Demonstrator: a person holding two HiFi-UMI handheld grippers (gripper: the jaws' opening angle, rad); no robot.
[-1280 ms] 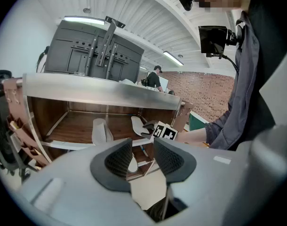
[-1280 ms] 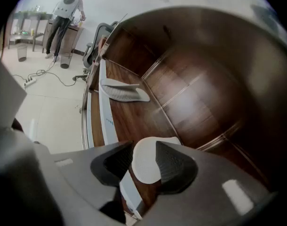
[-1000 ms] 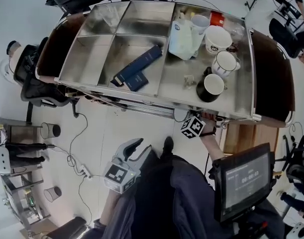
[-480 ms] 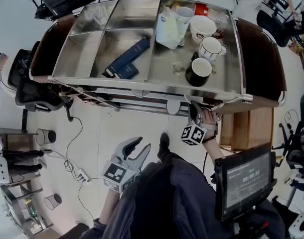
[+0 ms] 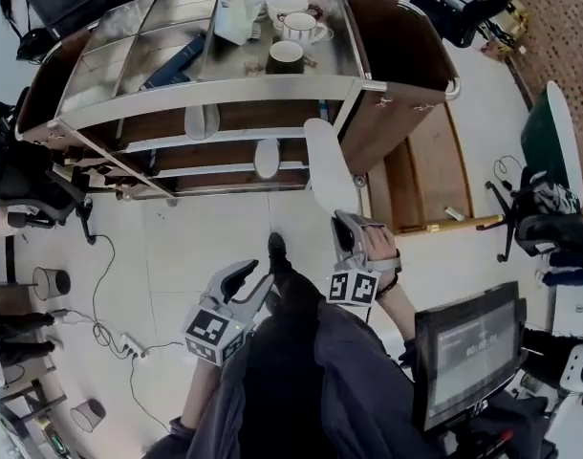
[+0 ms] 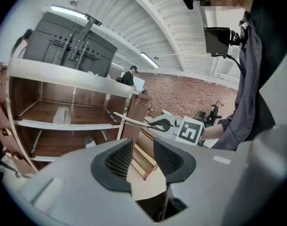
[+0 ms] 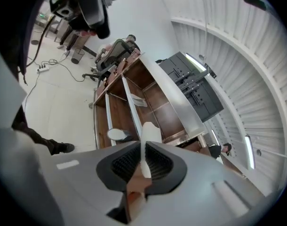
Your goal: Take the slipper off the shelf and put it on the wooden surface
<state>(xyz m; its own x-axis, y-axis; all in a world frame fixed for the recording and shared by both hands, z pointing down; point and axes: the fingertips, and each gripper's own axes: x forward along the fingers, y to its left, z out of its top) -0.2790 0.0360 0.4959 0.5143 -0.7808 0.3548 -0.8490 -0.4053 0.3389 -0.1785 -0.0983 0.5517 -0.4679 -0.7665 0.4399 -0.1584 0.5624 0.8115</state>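
Currently, I list what the views give me.

- Right hand-held gripper (image 5: 349,228): forearm stretched forward from the body, marker cube facing up, jaws clenched on one end of the white slipper (image 5: 328,165) (I see a thin edge of it pinched between the pads).
- Slipper: in the air above the floor (image 5: 205,228), its far end near the right post of the shelf (image 5: 177,146), with the wooden surface (image 5: 430,175) off to its right.
- Left hand-held gripper (image 5: 251,277): held low beside the thigh, angled forward, jaws apart, nothing between them.
- Spare slipper (image 5: 201,120): upper shelf board.
- Second spare slipper (image 5: 266,158): lower board.
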